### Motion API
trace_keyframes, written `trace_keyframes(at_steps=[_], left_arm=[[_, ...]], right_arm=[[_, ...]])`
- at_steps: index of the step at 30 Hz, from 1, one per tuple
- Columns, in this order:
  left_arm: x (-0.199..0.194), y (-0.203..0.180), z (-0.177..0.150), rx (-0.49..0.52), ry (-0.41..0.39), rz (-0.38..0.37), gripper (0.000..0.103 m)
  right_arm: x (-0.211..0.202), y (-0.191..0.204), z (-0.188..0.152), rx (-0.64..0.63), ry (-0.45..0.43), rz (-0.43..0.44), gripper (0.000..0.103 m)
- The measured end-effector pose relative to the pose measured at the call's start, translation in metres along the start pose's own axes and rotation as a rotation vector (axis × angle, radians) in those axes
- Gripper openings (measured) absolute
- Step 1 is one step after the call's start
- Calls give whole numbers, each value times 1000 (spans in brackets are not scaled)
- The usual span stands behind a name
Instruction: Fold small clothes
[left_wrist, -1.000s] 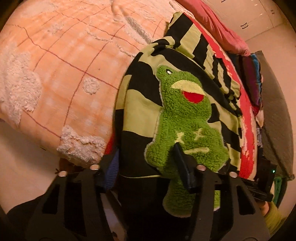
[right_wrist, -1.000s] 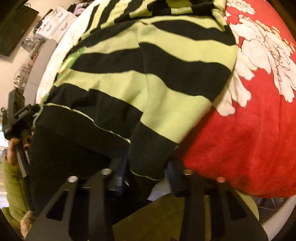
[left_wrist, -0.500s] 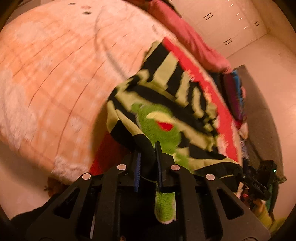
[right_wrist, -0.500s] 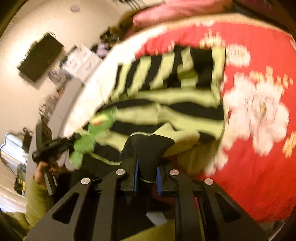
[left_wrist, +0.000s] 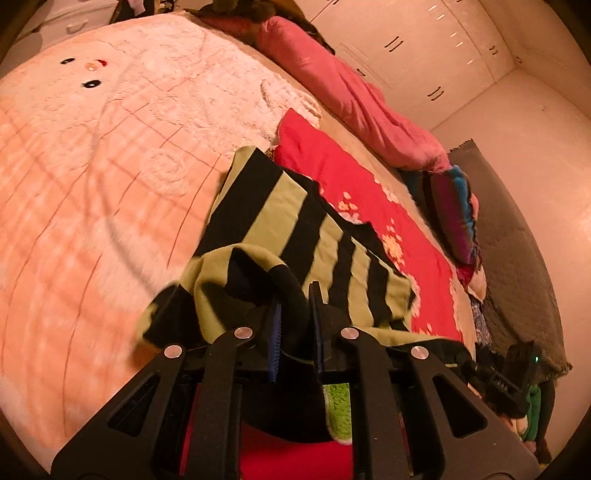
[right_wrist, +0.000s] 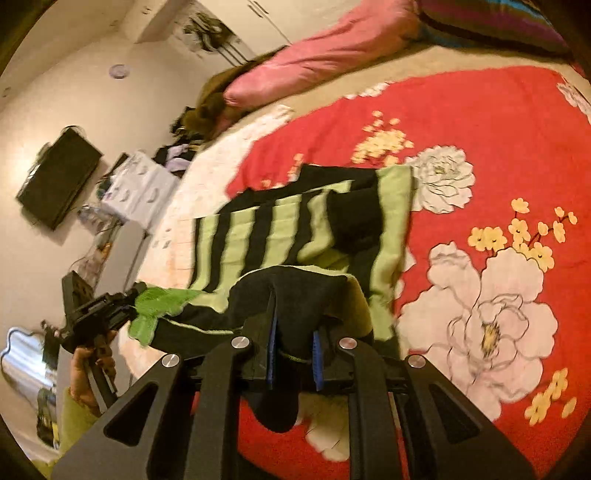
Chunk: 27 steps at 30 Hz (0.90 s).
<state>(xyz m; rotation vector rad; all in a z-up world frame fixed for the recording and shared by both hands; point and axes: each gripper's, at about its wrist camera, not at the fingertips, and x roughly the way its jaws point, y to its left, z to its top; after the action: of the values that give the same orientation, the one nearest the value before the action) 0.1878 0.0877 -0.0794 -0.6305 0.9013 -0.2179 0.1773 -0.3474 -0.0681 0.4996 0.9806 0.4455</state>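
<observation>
A small black-and-green striped sweater (left_wrist: 295, 221) (right_wrist: 295, 225) with a fuzzy green frog patch (left_wrist: 338, 410) (right_wrist: 155, 306) lies on a red flowered blanket (right_wrist: 498, 147). My left gripper (left_wrist: 295, 325) is shut on the black hem at one bottom corner, lifted off the bed and carried over the sweater's body. My right gripper (right_wrist: 293, 350) is shut on the black hem at the other corner, also raised. Each gripper appears in the other's view, at the right edge (left_wrist: 517, 373) and at the left (right_wrist: 96, 314), held by a hand (right_wrist: 88, 373).
A peach tufted blanket (left_wrist: 92, 184) covers the bed's left part. Pink bedding (left_wrist: 351, 92) and a striped pillow (left_wrist: 450, 210) lie at the far side. A wall-mounted TV (right_wrist: 55, 177) and cluttered drawers (right_wrist: 140, 184) stand beyond the bed.
Both grippers closed on the sweater's bottom hem, then lifted it and carried it forward over the sweater's body, so the lower half folds up and the frog patch turns under.
</observation>
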Motion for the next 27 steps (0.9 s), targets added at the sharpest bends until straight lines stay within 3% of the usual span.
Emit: trace_keyframes(at_steps=[5,8,10,12,17,21,23,27], left_arm=[[36,6,15,30,6,31,8],[43,17,16,31,-12,22,12],[44,24,21,0,-5,6,12],[39,20,24,19,-14,-1,14],[22,4,25,91,-44,21,31],[2,-4,21,153,-90,57,33],[-9,-7,18,190,-108,76,34],[-27,-10,9,271,-140,154,43]], right_arm=[[26,-22,13,48,8,-51,18],[29,-32,17,72,-14,-84,32],[23,-38,18,79,-44,-101,33],[17,-42,18,74,-66,-122,43],[-2,-39,12,32,-92,-133,53],[-11,-25,7,-48,-79,-142,64],[-14,-16,3,-102,-70,-175,75],[-12,1,-12,-209,-26,-191,75]])
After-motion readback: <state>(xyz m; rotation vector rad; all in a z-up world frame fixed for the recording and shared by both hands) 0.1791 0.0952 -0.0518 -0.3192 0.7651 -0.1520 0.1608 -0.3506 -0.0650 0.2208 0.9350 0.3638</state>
